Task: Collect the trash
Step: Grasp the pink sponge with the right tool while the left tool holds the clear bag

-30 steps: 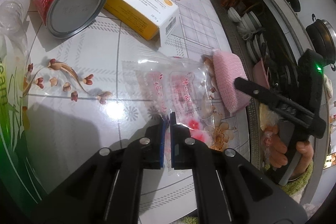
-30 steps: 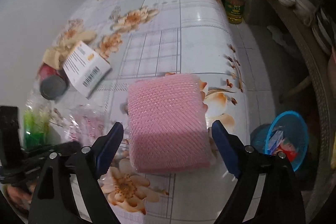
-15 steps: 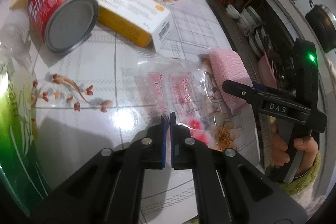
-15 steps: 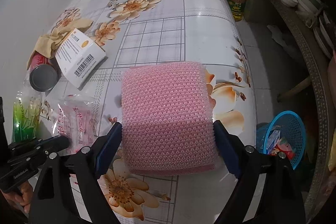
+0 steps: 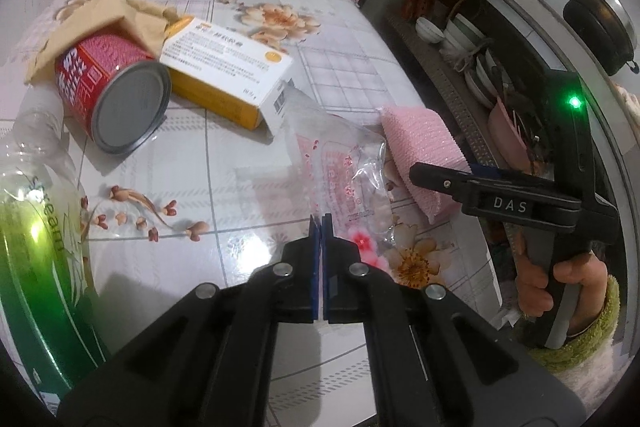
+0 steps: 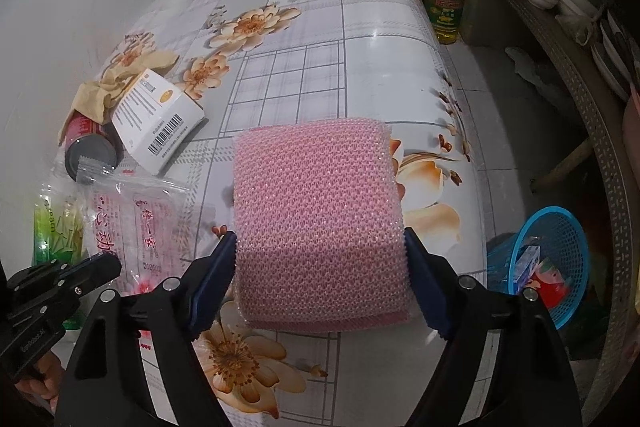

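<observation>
While right gripper closes — pink sponge between

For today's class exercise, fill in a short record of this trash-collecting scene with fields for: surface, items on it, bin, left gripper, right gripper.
surface: table with a floral cloth
items on it: red can on its side, white and yellow box, green bottle, brown paper, clear plastic bag, pink mesh sponge
bin: blue basket on the floor beside the table, some trash inside
left gripper: shut on the clear plastic bag's edge
right gripper: jaws closing, pink mesh sponge between them
</observation>
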Action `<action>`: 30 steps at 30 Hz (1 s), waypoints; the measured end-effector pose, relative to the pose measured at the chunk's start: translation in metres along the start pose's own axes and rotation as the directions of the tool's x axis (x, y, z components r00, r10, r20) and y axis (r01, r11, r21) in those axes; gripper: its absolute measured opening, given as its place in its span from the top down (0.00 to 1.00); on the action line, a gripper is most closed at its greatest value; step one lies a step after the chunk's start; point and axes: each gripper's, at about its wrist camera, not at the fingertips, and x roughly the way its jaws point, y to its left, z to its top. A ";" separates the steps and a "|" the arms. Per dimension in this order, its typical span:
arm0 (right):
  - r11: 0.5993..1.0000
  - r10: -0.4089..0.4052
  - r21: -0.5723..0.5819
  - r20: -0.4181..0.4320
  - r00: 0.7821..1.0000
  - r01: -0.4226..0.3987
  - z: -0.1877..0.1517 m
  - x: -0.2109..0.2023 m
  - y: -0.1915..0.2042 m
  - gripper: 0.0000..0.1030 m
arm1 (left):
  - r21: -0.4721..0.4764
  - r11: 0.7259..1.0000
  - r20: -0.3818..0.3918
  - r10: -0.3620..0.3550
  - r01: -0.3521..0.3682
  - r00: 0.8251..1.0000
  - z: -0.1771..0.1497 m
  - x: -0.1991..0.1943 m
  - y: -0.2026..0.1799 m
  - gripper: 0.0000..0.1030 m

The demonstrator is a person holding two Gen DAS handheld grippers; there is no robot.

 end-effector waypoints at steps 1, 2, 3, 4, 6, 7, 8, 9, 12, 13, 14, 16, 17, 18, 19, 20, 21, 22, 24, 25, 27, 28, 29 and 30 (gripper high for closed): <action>1.000 0.003 0.003 0.004 1.000 -0.003 0.000 -0.001 0.000 0.24 | 0.004 1.000 0.005 0.001 -0.001 1.000 -0.001 -0.001 -0.001 1.00; 1.000 0.005 0.006 0.008 1.000 -0.005 0.000 -0.003 0.000 0.24 | 0.009 1.000 0.011 0.003 -0.003 1.000 -0.001 -0.003 -0.002 1.00; 1.000 0.007 0.008 0.011 1.000 -0.007 0.000 -0.004 -0.001 0.25 | 0.014 1.000 0.017 0.003 -0.003 1.000 0.000 -0.005 -0.004 1.00; 1.000 0.010 0.012 0.016 1.000 -0.011 0.000 -0.006 -0.001 0.25 | 0.017 1.000 0.021 0.003 -0.004 1.000 0.000 -0.006 -0.006 1.00; 1.000 0.017 0.019 0.024 1.000 -0.018 0.000 -0.009 -0.001 0.25 | 0.025 1.000 0.031 0.004 -0.005 0.999 0.001 -0.009 -0.008 1.00; 1.000 0.019 0.020 0.028 0.999 -0.019 -0.001 -0.011 -0.001 0.25 | 0.030 1.000 0.037 0.005 -0.006 0.999 0.001 -0.011 -0.009 1.00; 1.000 0.020 0.022 0.034 0.999 -0.021 0.000 -0.013 -0.001 0.25 | 0.034 0.999 0.043 0.004 -0.006 0.999 0.001 -0.013 -0.010 1.00; 0.999 0.021 0.023 0.038 0.999 -0.022 0.000 -0.015 -0.001 0.25 | 0.036 0.999 0.047 0.004 -0.006 0.999 0.001 -0.014 -0.011 1.00; 0.999 0.026 0.029 0.052 0.998 -0.028 0.000 -0.020 -0.002 0.25 | 0.045 0.999 0.063 0.003 -0.006 0.998 0.002 -0.019 -0.015 1.00; 0.999 0.029 0.031 0.055 0.998 -0.030 -0.001 -0.022 -0.002 0.25 | 0.050 0.999 0.070 0.003 -0.007 0.998 0.002 -0.021 -0.016 1.00; 0.999 0.031 0.034 0.059 0.998 -0.033 -0.001 -0.023 -0.002 0.25 | 0.053 0.999 0.075 0.003 -0.007 0.997 0.003 -0.022 -0.017 1.00; 0.999 0.036 0.038 0.066 0.997 -0.038 -0.002 -0.027 -0.002 0.25 | 0.059 0.998 0.085 0.001 -0.006 0.996 0.004 -0.025 -0.019 1.00; 0.998 0.037 0.039 0.069 0.997 -0.040 -0.002 -0.028 -0.002 0.25 | 0.061 0.998 0.089 -0.001 -0.004 0.996 0.004 -0.027 -0.020 1.00; 0.998 0.038 0.041 0.075 0.996 -0.041 -0.003 -0.031 -0.002 0.25 | 0.062 0.998 0.091 -0.003 -0.003 0.996 0.004 -0.028 -0.021 1.00; 0.998 0.039 0.041 0.080 0.996 -0.042 -0.003 -0.033 -0.002 0.25 | 0.063 0.998 0.094 -0.005 -0.001 0.996 0.004 -0.029 -0.022 1.00; 0.998 0.040 0.043 0.084 0.996 -0.044 -0.004 -0.035 -0.002 0.25 | 0.064 0.998 0.096 -0.008 0.001 0.995 0.004 -0.030 -0.023 1.00; 0.998 0.042 0.045 0.090 0.995 -0.046 -0.005 -0.037 -0.002 0.25 | 0.066 0.998 0.098 -0.012 0.006 0.995 0.004 -0.031 -0.024 1.00; 0.998 0.044 0.048 0.097 0.994 -0.049 -0.005 -0.040 -0.003 0.25 | 0.069 0.998 0.100 -0.018 0.011 0.995 0.004 -0.033 -0.025 1.00; 0.997 0.047 0.055 0.110 0.993 -0.053 -0.007 -0.045 -0.004 0.25 | 0.072 0.997 0.104 -0.028 0.020 0.994 0.005 -0.034 -0.028 1.00; 0.997 0.048 0.060 0.117 0.992 -0.055 -0.008 -0.048 -0.005 0.25 | 0.076 0.997 0.106 -0.033 0.025 0.994 0.005 -0.035 -0.029 1.00; 0.996 0.047 0.074 0.127 0.991 -0.057 -0.010 -0.052 -0.006 0.25 | 0.084 0.996 0.112 -0.043 0.034 0.993 0.006 -0.037 -0.032 1.00; 0.995 0.047 0.083 0.132 0.990 -0.058 -0.011 -0.055 -0.008 0.25 | 0.087 0.995 0.114 -0.048 0.038 0.992 0.007 -0.038 -0.033 1.00; 0.994 0.047 0.094 0.137 0.989 -0.060 -0.013 -0.057 -0.010 0.25 | 0.091 0.995 0.116 -0.053 0.042 0.992 0.007 -0.038 -0.035 1.00; 0.993 0.048 0.103 0.141 0.989 -0.063 -0.014 -0.059 -0.012 0.25 | 0.096 0.994 0.120 -0.059 0.048 0.991 0.009 -0.039 -0.036 1.00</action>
